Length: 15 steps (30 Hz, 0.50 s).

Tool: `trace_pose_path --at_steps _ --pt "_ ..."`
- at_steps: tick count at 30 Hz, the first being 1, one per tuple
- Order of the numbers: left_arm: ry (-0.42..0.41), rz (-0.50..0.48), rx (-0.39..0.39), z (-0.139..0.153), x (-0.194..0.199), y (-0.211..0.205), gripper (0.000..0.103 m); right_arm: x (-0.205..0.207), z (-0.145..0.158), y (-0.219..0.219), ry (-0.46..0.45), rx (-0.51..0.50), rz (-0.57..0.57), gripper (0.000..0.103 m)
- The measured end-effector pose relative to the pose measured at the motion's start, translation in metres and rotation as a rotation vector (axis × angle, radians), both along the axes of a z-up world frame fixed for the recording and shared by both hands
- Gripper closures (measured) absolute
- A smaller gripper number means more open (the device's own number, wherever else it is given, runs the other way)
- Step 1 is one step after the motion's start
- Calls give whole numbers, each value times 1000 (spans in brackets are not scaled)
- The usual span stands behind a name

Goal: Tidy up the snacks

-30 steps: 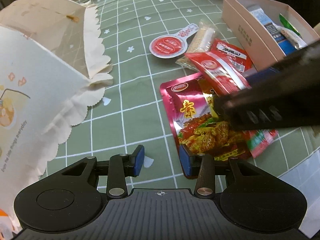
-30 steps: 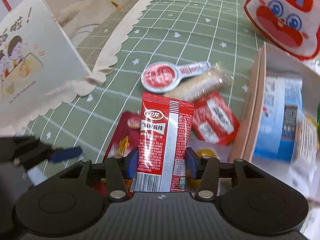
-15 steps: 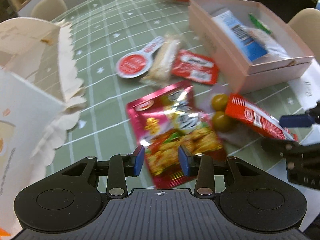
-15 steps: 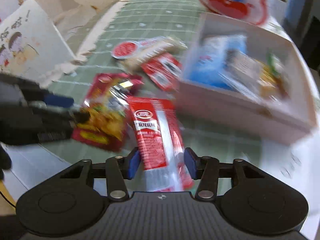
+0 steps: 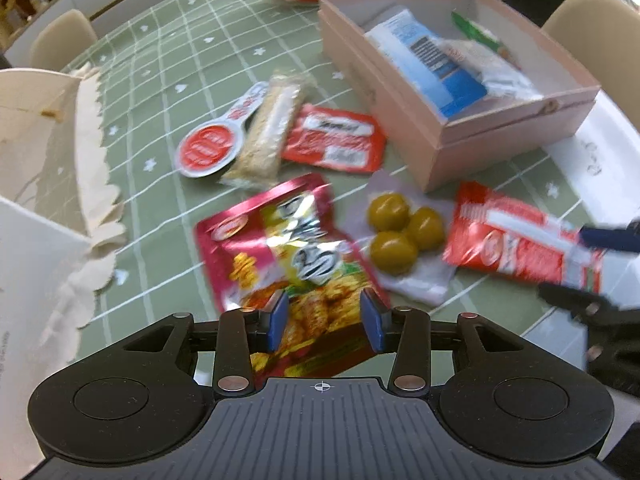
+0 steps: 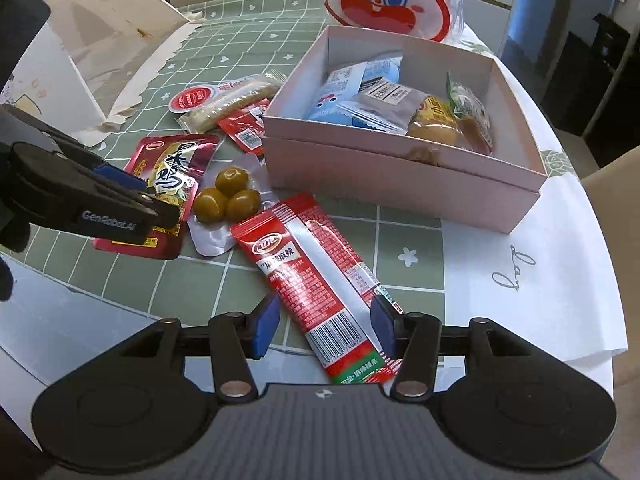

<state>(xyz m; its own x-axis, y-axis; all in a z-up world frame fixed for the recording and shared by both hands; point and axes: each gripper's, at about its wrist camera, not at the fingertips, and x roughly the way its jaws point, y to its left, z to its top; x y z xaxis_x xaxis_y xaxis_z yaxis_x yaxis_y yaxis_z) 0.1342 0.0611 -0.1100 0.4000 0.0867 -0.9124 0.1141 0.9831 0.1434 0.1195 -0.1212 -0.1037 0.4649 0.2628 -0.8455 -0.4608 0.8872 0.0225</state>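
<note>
My right gripper (image 6: 325,325) is shut on a long red snack packet (image 6: 316,280), held at its barcode end in front of the pink box (image 6: 400,178). The packet also shows in the left wrist view (image 5: 516,246). My left gripper (image 5: 325,320) is open over the near end of a magenta chicken snack pouch (image 5: 288,256), which lies on the green cloth; it also shows in the right wrist view (image 6: 168,172). A clear pack of green olives (image 6: 228,196) lies between the two packets. The box holds several wrapped snacks.
A red round-headed packet (image 5: 208,146), a sesame bar (image 5: 268,132) and a small red sachet (image 5: 336,142) lie left of the box. An open white cake box (image 6: 92,60) stands at the left. A rabbit-face bag (image 6: 392,0) sits behind the pink box. The table edge is near.
My right gripper has lifted the red packet off the pile and carried it right and back, uncovering the olives. My left gripper has risen and pulled back over the magenta pouch.
</note>
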Motion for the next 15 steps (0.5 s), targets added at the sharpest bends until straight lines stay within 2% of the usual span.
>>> trace_pose_path --at_steps 3,5,6,8,10,12,15 --pt "8 37 7 -1 -7 22 57 0 -3 0 -9 1 4 41" --pt "-11 83 -30 1 -12 42 61 1 -6 -1 8 12 3 41" --pt "-29 107 -80 4 -15 52 61 0 -7 -2 14 19 2 41" --pt "-63 135 -235 13 -19 68 61 -2 -11 -3 15 27 -3 38" --pt "-97 143 -321 20 -18 69 61 -5 -14 -4 8 25 -5 33" --pt "-126 150 -316 22 -11 59 61 -8 -17 -5 -7 17 -2 29" --pt "-121 182 -262 11 3 39 61 -11 -20 -3 -26 4 14 25"
